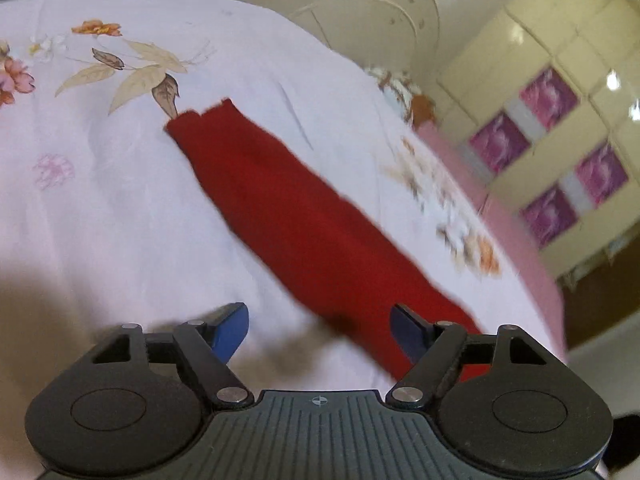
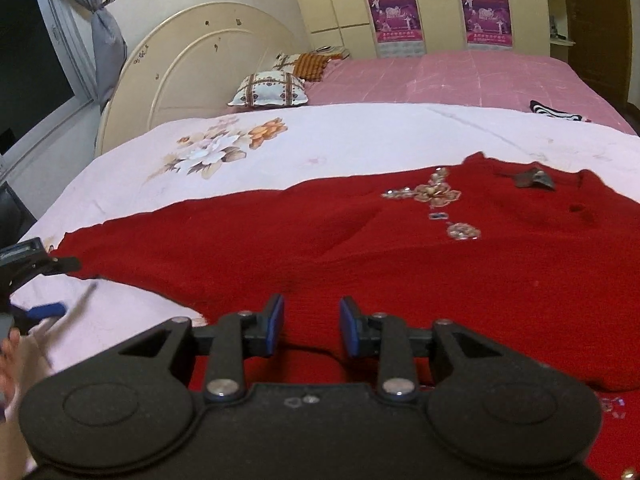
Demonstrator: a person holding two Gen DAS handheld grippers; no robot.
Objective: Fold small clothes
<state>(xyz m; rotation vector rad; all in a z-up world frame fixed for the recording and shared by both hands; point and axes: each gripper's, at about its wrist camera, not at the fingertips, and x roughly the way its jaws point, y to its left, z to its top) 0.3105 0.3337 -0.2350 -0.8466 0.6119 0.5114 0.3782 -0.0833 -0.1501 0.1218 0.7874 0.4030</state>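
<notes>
I had the red sweater spread face-up across the white floral sheet, its beaded flower trim toward one o'clock from my right gripper and a small grey tag at the neckline farther off toward two. One long sleeve lay stretched out flat, running in my left wrist view from the cuff near eleven o'clock down to about four, where it passed under my right-hand fingertip.

My left gripper stood wide apart with nothing between its blue pads; only bare sheet and the sleeve's edge lay beneath the gap, and the pads pressed on no cloth. My right gripper hovered over the sweater's lower body with its jaws partly parted, a narrow gap between the pads, and I could see red knit behind that gap but nothing pinched in it.

As I judged it, the garment was laid out and the sleeve straightened, but no fold had been made. The step in hand was bringing that sleeve across the body. For that I would need my left jaws to drop onto the sleeve, close on the knit without catching the sheet, then carry it toward the beaded front while my right steadied the body.
</notes>
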